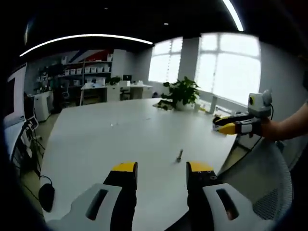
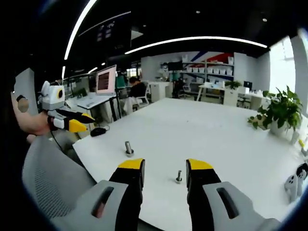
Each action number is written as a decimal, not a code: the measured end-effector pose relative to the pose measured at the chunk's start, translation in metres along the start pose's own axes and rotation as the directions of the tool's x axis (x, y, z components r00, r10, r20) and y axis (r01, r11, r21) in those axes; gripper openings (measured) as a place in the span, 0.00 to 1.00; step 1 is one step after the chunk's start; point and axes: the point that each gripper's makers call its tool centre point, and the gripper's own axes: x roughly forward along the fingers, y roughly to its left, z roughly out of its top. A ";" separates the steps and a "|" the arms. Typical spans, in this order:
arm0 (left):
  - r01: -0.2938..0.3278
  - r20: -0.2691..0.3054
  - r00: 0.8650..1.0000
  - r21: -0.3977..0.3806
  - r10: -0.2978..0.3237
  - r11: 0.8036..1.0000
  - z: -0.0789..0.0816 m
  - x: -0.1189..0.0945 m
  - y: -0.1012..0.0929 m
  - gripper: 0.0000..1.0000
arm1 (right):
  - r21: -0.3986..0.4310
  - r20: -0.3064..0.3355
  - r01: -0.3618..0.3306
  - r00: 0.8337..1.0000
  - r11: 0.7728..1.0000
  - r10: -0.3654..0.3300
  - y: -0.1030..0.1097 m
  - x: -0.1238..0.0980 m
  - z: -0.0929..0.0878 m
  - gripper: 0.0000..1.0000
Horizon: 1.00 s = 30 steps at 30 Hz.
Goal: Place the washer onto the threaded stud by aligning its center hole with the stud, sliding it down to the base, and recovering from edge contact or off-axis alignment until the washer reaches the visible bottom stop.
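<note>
Grey metal, the stud [image 2: 179, 176] stands upright on the white table [image 2: 216, 139], between the right gripper [image 2: 165, 166] jaws. A second bolt [image 2: 129, 148] stands left. Both grippers, the left [image 1: 162, 167] too, gape wide, holding nothing.

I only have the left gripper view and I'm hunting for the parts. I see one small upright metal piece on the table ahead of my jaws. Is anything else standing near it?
Observer: Yes. The right gripper view shows two upright pieces on the white table: a thin stud between the right tool's jaws, and a thicker piece to its left in that view.
Operator: Is the right tool carrying a washer?
Observer: No. Its jaws stand open with nothing between them.
Operator: Where does my tool sit, seen from there?
Observer: The left tool is held in the air past the table's edge, above the grey mesh chair.
</note>
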 end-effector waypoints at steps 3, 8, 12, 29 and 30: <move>-0.004 -0.013 1.000 -0.001 0.004 1.000 -0.003 0.001 0.000 0.39 | 0.025 -0.021 0.002 1.000 1.000 -0.001 -0.001 -0.001 -0.005 0.35; -0.014 0.012 1.000 -0.030 0.014 0.999 0.002 0.001 0.002 0.40 | -0.015 -0.069 -0.008 0.998 1.000 0.007 0.002 0.001 -0.015 0.35; -0.025 0.040 0.999 -0.049 0.027 0.998 0.006 -0.001 0.004 0.41 | -0.020 -0.056 0.013 0.998 1.000 -0.014 -0.001 -0.002 -0.012 0.36; -0.076 0.036 0.996 -0.036 0.077 0.996 0.006 -0.002 0.011 0.43 | 0.006 -0.046 0.029 0.999 1.000 -0.029 -0.009 -0.005 -0.014 0.35; -0.072 0.048 0.996 -0.043 0.074 0.996 0.008 -0.003 0.011 0.43 | -0.003 -0.041 0.030 0.999 1.000 -0.030 -0.008 -0.005 -0.013 0.35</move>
